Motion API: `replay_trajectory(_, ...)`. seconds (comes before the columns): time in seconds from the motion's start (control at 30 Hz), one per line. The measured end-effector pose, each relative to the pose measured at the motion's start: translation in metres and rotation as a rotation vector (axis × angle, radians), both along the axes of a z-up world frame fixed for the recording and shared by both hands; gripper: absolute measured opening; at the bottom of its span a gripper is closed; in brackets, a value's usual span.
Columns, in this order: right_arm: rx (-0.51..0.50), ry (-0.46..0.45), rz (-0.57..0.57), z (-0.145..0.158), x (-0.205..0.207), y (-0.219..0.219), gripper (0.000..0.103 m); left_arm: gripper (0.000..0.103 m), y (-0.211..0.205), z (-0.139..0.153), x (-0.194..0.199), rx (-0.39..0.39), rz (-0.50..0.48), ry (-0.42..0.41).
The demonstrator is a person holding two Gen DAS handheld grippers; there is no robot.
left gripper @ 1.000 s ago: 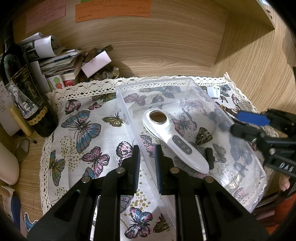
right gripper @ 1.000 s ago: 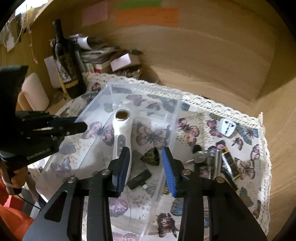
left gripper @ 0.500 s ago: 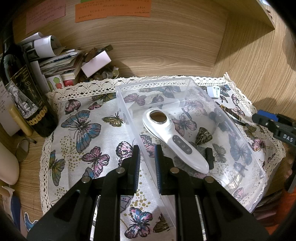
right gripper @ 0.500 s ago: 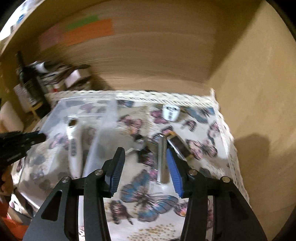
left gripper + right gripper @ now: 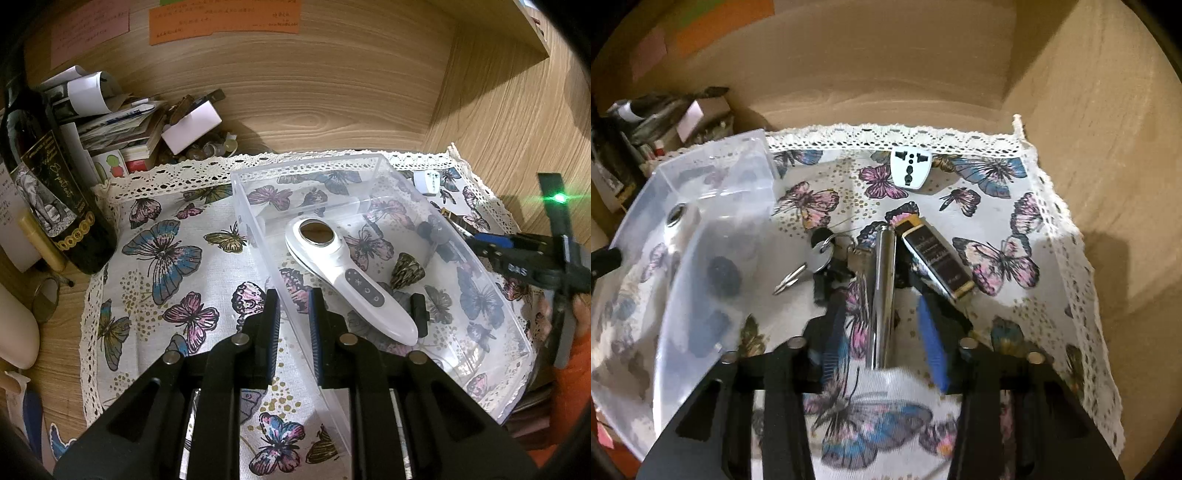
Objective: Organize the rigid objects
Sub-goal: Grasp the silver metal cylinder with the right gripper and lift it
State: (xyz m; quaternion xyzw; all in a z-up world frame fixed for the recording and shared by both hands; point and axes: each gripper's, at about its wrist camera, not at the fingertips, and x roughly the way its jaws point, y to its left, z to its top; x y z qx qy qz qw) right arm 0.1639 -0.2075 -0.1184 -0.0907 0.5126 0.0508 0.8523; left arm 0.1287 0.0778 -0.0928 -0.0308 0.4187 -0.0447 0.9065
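Left gripper clamps the clear plastic bin's near wall; a white handheld device lies inside. Right gripper, jaws just closing, straddles a chrome cylinder on the butterfly cloth, pads not yet pressing.

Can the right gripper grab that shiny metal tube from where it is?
Probably yes. The right gripper already straddles the shiny metal tube on the cloth, jaws closing in but not yet pressing. The black-and-gold box lies close beside it.
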Motion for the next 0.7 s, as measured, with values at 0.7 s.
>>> replay_trajectory(0.7, 0.051, -0.138, 0.028, 0.032, -0.016, 0.011, 0.014, 0.015, 0.001, -0.002, 0.002, 0.0, 0.0, 0.005)
